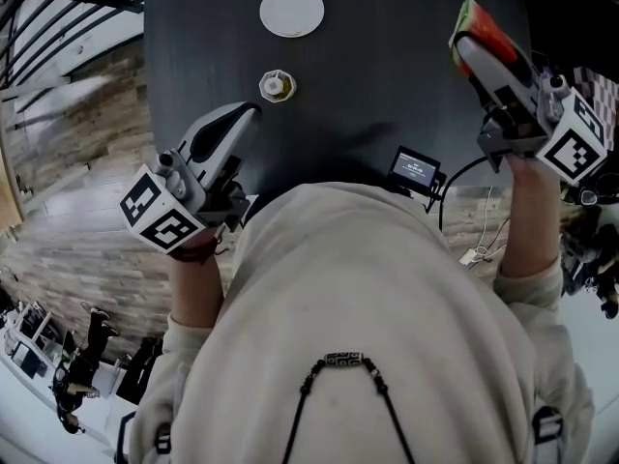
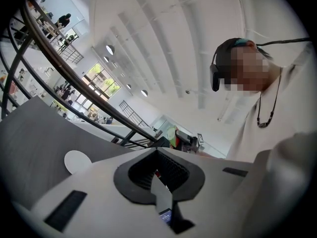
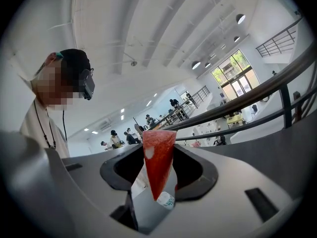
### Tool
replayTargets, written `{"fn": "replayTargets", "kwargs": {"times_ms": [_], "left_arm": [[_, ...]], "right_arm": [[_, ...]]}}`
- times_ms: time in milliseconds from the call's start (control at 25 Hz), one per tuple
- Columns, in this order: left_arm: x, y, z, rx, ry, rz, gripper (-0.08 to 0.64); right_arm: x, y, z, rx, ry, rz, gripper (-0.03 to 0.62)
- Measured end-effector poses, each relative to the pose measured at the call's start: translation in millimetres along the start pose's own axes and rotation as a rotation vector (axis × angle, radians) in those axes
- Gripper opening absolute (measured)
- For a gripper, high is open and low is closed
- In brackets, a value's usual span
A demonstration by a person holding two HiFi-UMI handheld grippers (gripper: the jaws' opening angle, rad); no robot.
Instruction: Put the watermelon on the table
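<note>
A red watermelon wedge with a green rind is clamped between the jaws of my right gripper, above the right part of the dark table. In the right gripper view the wedge stands upright between the jaws of the right gripper, point down. My left gripper hovers over the table's near left part, jaws together and empty. The left gripper view shows the left gripper with its tips meeting, and the watermelon small in the distance.
A white round disc lies at the table's far side, also visible in the left gripper view as the disc. A small white cup stands just beyond the left gripper. A black device with a lit screen sits at the near edge.
</note>
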State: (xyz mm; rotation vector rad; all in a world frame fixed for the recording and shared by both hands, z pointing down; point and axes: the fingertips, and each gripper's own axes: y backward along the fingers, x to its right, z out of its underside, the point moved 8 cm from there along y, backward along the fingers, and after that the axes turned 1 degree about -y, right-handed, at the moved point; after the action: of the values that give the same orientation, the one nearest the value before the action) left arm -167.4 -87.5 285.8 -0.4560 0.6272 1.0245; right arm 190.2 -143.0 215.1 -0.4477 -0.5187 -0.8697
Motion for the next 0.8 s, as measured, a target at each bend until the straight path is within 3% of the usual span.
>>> {"fn": "replayTargets", "kwargs": {"times_ms": [800], "left_arm": [[-2,45,10,0.017,0.043,-0.096,-0.002]], "right_arm": [[20,-62,14,-0.097,-0.02,-0.064,0.195]]}}
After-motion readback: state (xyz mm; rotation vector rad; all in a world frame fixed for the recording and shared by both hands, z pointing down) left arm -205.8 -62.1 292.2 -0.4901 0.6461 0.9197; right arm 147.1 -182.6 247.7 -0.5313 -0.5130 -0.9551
